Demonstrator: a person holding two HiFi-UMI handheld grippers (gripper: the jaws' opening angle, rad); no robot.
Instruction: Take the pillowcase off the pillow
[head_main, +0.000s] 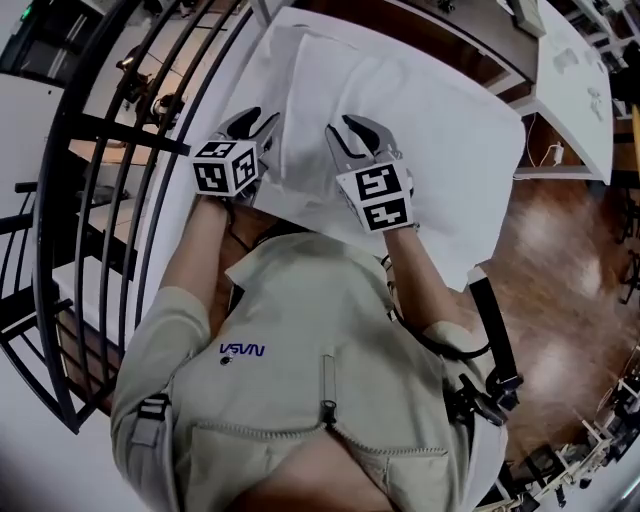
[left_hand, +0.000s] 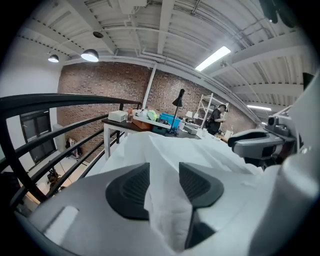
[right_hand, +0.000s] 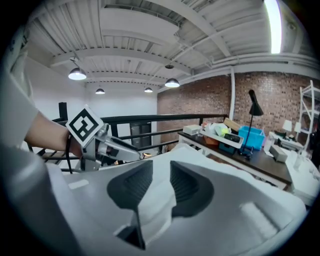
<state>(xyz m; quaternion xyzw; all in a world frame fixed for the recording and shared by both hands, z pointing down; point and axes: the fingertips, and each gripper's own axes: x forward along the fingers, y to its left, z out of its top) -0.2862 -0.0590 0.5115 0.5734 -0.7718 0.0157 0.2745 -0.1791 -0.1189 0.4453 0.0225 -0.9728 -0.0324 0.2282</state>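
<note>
One beige jacket (head_main: 330, 340), left tongs (head_main: 258, 124), right tongs (head_main: 348, 130), both parted, loose around one white pillowcase (head_main: 440, 140).

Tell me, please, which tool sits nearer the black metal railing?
The left tool, at the white pillowcase's edge beside the railing; the right tool sits mid-fabric.

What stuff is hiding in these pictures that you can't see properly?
- Head view: near edge of the pillow, behind the jacket, left gripper and right gripper.
- Every view: where the pillowcase opens; its white folds blend together.
- Left gripper view: desk clutter and a far-off person, too small.
- Right gripper view: the pillowcase below the fingers, covered by the gripper's body.
</note>
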